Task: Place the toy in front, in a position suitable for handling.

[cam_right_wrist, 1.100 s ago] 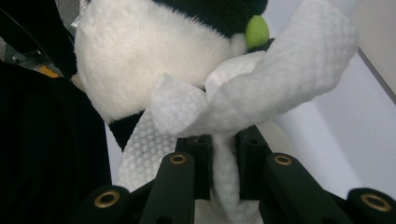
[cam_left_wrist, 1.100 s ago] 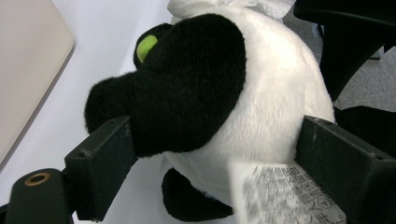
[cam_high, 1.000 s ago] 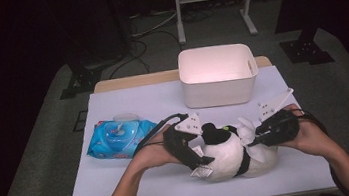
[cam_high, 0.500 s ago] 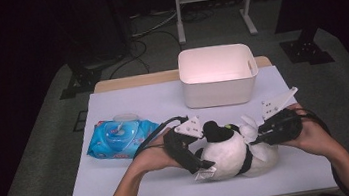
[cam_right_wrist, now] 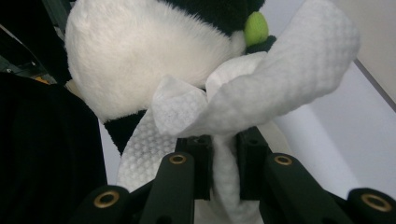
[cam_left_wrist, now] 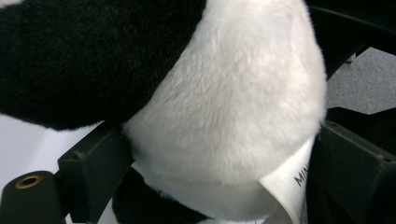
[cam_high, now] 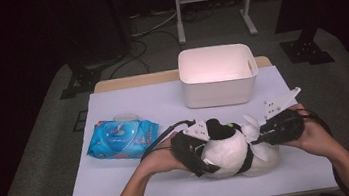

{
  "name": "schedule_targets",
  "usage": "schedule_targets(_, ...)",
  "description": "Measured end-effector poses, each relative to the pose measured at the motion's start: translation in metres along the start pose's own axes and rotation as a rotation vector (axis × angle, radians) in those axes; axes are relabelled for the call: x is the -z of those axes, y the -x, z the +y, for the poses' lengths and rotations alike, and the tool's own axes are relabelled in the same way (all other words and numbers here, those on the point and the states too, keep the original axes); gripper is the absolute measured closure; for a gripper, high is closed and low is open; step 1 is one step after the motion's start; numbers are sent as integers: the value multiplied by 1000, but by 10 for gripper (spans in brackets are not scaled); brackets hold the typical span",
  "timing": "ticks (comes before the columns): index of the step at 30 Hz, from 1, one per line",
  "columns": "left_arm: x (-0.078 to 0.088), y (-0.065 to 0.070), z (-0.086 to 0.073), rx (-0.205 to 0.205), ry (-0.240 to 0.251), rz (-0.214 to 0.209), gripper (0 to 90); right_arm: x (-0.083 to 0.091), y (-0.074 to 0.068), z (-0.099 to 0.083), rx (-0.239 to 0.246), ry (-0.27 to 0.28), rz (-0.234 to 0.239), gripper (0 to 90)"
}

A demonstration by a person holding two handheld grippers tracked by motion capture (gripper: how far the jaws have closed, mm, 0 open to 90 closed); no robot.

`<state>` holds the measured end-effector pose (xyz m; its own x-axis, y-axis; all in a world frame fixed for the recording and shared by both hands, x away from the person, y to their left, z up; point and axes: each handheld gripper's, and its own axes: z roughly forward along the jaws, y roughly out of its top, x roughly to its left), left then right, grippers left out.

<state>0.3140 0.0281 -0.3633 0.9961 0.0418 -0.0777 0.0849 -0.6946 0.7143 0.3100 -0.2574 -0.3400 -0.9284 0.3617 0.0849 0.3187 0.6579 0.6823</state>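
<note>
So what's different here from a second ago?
Hardly anything. The left hand-held gripper still clamps the plush panda, and the right hand-held gripper still pinches the white wipe against it. The wipes pack and the white bin haven't moved.

A pale lilac-white counter (cam_high: 137,183) carries a white rectangular plastic bin (cam_high: 217,76), a blue wet-wipe packet (cam_high: 122,138) and a black-and-white plush panda (cam_high: 224,148).
</note>
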Motion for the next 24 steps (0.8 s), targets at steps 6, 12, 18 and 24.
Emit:
schedule_targets(6, -7, -2, -4, 24, 12, -7, 101, -1, 0, -1, -5, 0, 6, 786)
schedule_targets(12, 0, -5, -3, 23, 26, -1, 203, -2, 1, -4, -14, 35, 42, 788)
schedule_targets(18, 10, -5, 3, 6, 31, 15, 224, 1, 1, 1, -4, 55, 57, 790)
schedule_targets(24, 29, -6, 9, -4, 9, 25, 239, -2, -1, 10, 11, 80, 61, 794)
